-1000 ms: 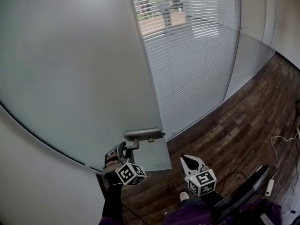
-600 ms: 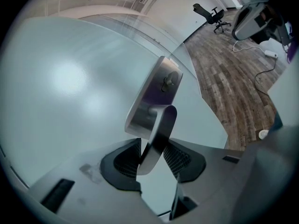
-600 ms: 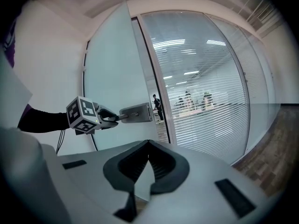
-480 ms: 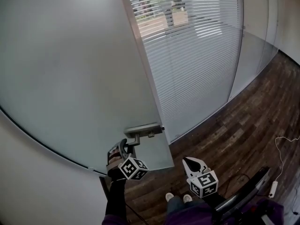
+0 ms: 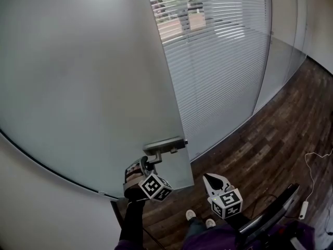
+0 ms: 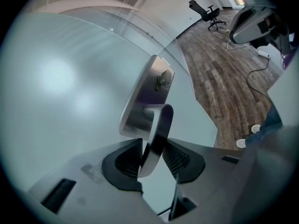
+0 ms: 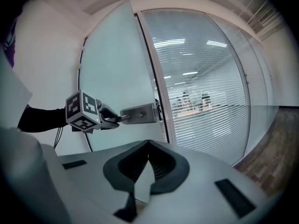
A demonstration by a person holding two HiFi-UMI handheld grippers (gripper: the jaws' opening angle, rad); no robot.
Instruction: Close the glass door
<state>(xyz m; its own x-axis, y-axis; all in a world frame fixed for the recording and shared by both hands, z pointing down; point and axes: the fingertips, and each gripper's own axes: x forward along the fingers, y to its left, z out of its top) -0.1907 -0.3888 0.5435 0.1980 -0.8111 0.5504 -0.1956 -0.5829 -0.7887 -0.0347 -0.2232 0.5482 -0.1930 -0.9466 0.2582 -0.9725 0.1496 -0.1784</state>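
The left gripper [image 5: 147, 163], jaws just closing tight on the door [image 5: 78, 87] handle [image 5: 165, 146], should hold firm and swing steadily; the right gripper [image 5: 210, 179] is clenched, empty.

Nothing legible is showing anywhere: the cubes on the left gripper [image 5: 144, 164] and right gripper [image 5: 207, 176] are carrying only black-and-white square patterns.

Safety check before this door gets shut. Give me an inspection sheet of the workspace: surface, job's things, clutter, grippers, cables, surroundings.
Surface: wood-plank floor.
Job's things: frosted glass door; lever door handle near its edge.
Clutter: dark panel at lower right, unidentified.
Grippers: left gripper jaws have just been closing, pads on the door handle between them; right gripper shut, empty.
Cables: white cable on the floor, right side.
Surroundings: slatted blinds behind glass partition; office chair far off.
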